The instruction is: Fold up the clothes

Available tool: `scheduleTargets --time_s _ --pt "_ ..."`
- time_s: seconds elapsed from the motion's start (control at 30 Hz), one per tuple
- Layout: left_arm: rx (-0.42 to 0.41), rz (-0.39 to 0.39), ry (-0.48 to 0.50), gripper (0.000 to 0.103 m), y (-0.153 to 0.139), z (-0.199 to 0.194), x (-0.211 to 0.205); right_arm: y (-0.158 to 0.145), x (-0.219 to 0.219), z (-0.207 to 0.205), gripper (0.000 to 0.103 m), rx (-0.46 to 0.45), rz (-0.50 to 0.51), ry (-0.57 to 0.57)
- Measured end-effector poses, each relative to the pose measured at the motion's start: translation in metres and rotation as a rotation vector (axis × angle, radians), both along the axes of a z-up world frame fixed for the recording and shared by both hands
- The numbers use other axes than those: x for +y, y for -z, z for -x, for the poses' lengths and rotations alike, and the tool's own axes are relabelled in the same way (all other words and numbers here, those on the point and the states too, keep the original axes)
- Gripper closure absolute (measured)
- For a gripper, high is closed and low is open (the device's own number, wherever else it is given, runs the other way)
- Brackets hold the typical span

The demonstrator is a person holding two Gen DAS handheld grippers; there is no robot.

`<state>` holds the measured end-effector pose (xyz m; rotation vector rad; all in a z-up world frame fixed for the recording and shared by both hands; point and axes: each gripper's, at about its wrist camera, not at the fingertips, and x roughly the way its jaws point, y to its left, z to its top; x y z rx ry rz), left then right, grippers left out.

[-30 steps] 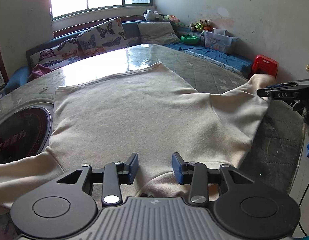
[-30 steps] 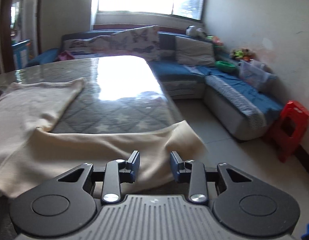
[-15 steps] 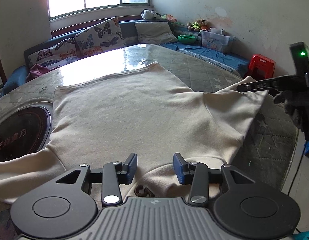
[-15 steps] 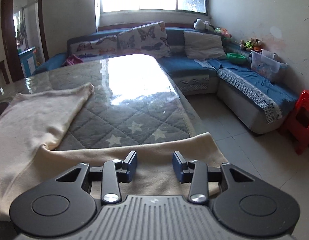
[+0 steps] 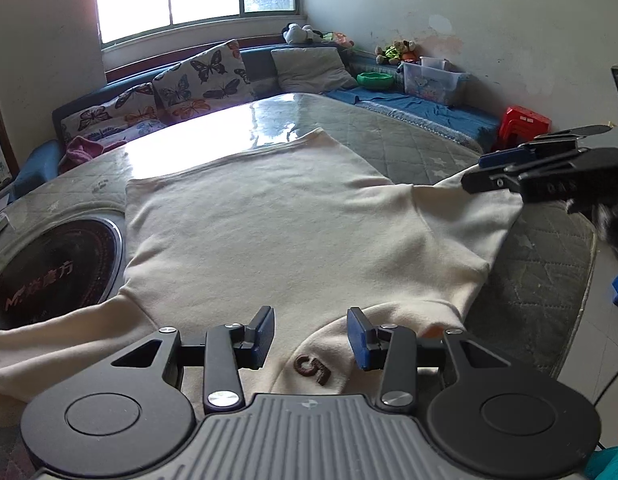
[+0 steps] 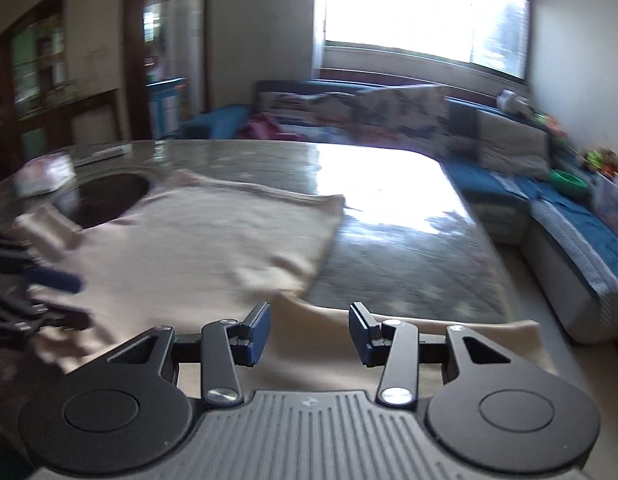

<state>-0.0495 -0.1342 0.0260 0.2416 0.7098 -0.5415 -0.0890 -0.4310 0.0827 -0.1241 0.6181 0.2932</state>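
Observation:
A cream sweatshirt [image 5: 293, 232] lies spread flat on the quilted table, hem at the far side. My left gripper [image 5: 311, 336] is open and empty, just above the collar, where a brown "5" [image 5: 312, 369] shows. My right gripper [image 6: 309, 330] is open and empty, over the right sleeve [image 6: 409, 344] near the table's right edge. It also shows in the left wrist view [image 5: 481, 170] above that sleeve. The sweatshirt body [image 6: 213, 240] lies to its left, blurred. The left gripper's fingers [image 6: 53, 280] show at the left edge of the right wrist view.
A round dark hob [image 5: 49, 268] is set in the table [image 5: 437, 152] left of the sweatshirt. A blue sofa with butterfly cushions [image 5: 197, 80] runs behind and to the right. A red stool [image 5: 523, 122] and a plastic box [image 5: 433, 80] stand at the right.
My right gripper has swung left, so its view now faces the sweatshirt body and the hob, with motion blur. My left gripper has pulled back slightly and the "5" label now shows fully.

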Motion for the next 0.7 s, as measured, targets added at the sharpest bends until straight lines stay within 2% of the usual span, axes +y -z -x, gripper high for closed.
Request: scheduleTargets --time_s 0.17,0.27,0.6,0.7 --pt "0.013 -0.003 -0.009 0.06 0.004 0.002 0.006 0.007 0.051 0.007 0.056 -0.002 0.05 -0.16" --pt "0.011 -0.006 -0.001 0.06 0.004 0.004 0.006 0.015 0.066 0.013 0.056 0.011 0.092 -0.202" --pt "-0.033 0.03 0.017 0.058 -0.016 -0.009 -0.01 0.008 0.02 0.024 0.054 0.019 0.016 -0.069" --pt "-0.029 0.036 0.031 0.053 -0.014 -0.012 -0.024 0.01 -0.006 0.02 0.054 0.022 0.009 0.036"
